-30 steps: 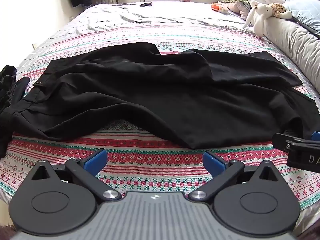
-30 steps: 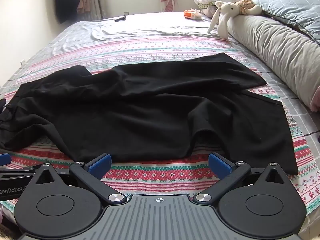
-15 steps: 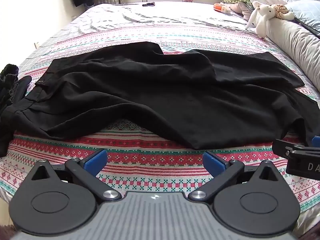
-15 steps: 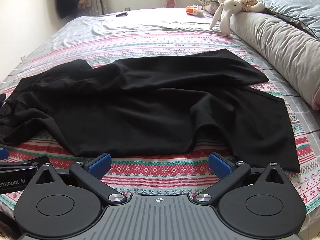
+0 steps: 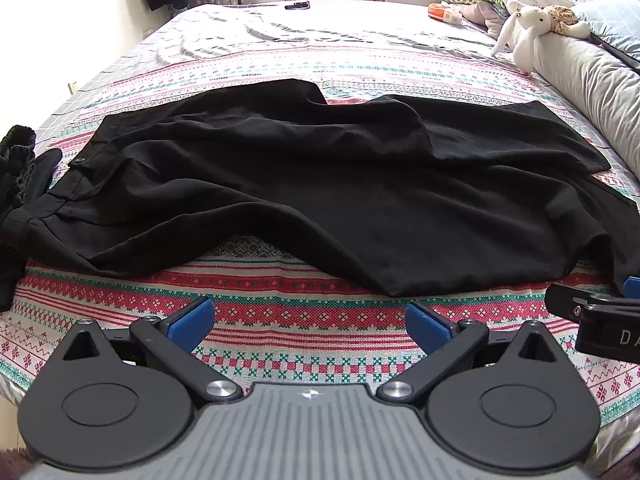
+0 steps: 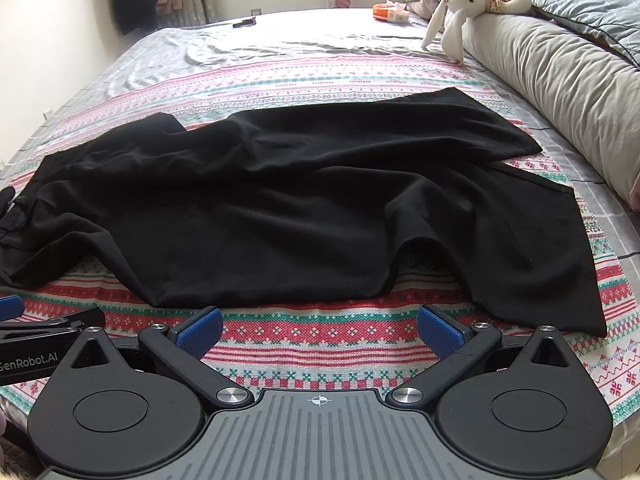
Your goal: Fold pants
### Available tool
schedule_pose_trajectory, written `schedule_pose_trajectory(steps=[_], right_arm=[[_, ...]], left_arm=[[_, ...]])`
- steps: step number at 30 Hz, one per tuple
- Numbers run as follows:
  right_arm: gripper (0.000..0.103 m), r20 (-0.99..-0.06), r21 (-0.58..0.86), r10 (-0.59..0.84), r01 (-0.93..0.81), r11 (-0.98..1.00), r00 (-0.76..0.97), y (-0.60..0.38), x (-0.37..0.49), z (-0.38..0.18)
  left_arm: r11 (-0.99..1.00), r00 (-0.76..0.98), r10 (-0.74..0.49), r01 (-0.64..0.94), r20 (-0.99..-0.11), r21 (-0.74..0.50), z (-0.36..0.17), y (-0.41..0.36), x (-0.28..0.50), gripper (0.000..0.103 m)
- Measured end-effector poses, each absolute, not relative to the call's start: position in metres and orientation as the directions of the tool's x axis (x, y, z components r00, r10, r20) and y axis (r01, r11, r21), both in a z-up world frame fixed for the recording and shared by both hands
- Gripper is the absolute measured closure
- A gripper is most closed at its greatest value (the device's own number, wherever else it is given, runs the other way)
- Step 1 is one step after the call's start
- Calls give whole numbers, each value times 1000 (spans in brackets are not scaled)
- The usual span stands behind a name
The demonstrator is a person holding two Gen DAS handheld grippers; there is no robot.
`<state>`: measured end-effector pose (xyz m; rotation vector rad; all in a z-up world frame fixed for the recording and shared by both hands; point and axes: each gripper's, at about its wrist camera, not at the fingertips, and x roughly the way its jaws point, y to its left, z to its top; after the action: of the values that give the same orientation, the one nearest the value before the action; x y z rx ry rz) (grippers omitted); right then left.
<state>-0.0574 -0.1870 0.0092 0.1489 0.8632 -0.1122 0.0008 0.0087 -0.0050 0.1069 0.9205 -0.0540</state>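
Black pants [image 5: 320,184] lie spread sideways over a patterned bedspread, waistband to the left, legs to the right, with rumpled folds along the near edge. The same pants [image 6: 288,216] fill the middle of the right wrist view, one leg hem near the right. My left gripper [image 5: 308,322] is open, just short of the near fabric edge, nothing between its blue pads. Over the bedspread my right gripper [image 6: 318,330] also hangs open and holds nothing, close to the near hem.
A dark garment pile [image 5: 16,168] sits at the bed's left edge. A white plush rabbit [image 6: 456,12], a long grey bolster [image 6: 560,80] and pillows line the right side. A small dark object [image 5: 298,5] lies far back on the grey sheet.
Both grippers have drawn back slightly and lifted, so the pants sit a bit farther away in each view. The pants themselves have not moved.
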Motion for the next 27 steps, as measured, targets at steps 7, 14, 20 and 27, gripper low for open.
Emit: schedule_pose_trajectory(steps=[7,14,20,27], right_arm=[[0,-768,85,-36,156,984,640,-187,-57,8],[0,-768,85,-36,157,984,639,-186,-57,8],[0,-770,84,-35,156,984,637,-186,-58,6],[0,-773,79,-35,152,985,633,-184,-57,5]], left_arm=[[994,604,-4,91,-797,64,-6,10,1,0],[994,603,-5,91,-797,63,-5,10,1,0],[994,603,-7,90,-798,60,-5,11,1,0],[994,603,-7,90,-797,60,-5,11,1,0]])
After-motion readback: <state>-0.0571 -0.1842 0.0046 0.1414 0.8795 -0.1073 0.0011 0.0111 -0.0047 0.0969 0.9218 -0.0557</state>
